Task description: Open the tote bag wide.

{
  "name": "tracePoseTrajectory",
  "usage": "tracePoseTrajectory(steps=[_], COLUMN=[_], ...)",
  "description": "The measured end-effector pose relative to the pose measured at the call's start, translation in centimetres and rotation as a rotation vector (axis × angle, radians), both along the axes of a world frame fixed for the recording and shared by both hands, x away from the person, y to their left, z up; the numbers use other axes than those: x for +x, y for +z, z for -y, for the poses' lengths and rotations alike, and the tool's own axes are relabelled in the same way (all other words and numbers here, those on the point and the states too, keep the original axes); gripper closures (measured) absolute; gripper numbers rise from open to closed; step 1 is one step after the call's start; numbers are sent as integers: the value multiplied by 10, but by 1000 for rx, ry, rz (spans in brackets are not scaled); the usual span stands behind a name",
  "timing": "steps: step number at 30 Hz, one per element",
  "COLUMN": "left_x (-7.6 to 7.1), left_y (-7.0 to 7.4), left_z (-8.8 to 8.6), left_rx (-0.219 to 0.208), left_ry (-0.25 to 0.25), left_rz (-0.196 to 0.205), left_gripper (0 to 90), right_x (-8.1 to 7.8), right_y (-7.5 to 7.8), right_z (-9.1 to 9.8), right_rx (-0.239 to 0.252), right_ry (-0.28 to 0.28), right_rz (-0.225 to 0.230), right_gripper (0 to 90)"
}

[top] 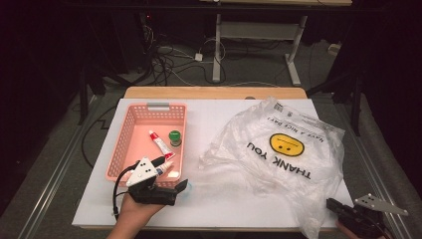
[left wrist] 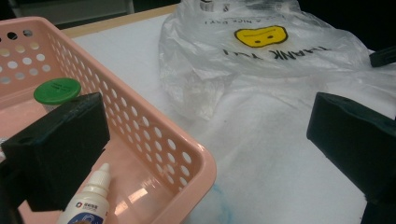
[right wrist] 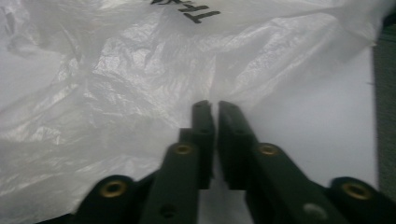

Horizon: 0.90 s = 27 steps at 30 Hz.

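Right hand-held gripper (right wrist: 215,109) closed at plastic bag's (top: 278,149) near edge, film possibly pinched. Left hand-held gripper (left wrist: 205,140) open wide, straddling pink basket's (left wrist: 187,158) corner on worktop (top: 209,199).

centre strip: bare table (top: 204,124) left open between basket (top: 130,130) and bag (top: 278,149)
lower centre: open white surface
left: blocked by basket wall
right: covered by crumpled bag

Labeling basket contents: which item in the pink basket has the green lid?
The small round jar, at the basket's right wall. The tube beside it has a red cap; the dropper bottle is white.
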<state>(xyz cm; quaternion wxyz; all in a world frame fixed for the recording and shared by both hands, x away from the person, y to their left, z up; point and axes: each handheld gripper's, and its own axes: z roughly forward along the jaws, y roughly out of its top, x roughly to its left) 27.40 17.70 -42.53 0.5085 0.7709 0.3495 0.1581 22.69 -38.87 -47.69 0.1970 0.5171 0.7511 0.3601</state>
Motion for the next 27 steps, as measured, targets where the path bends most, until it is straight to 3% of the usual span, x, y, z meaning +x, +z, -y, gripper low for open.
tracePoseTrajectory(steps=[9, 17, 27], left_x=[1, 2, 3], left_y=[1, 1, 0], left_z=[-5, -6, -12], left_rx=[-8, -14, -17], left_ry=[16, 13, 33], left_rz=[-4, -9, -27], left_gripper=[0, 0, 0], right_x=[6, 14, 13], right_y=[7, 10, 7], right_z=[-29, -77, -120], right_rx=[-13, -35, -38], right_ry=[49, 141, 232], right_rz=[30, 66, 56], right_gripper=[900, 900, 900])
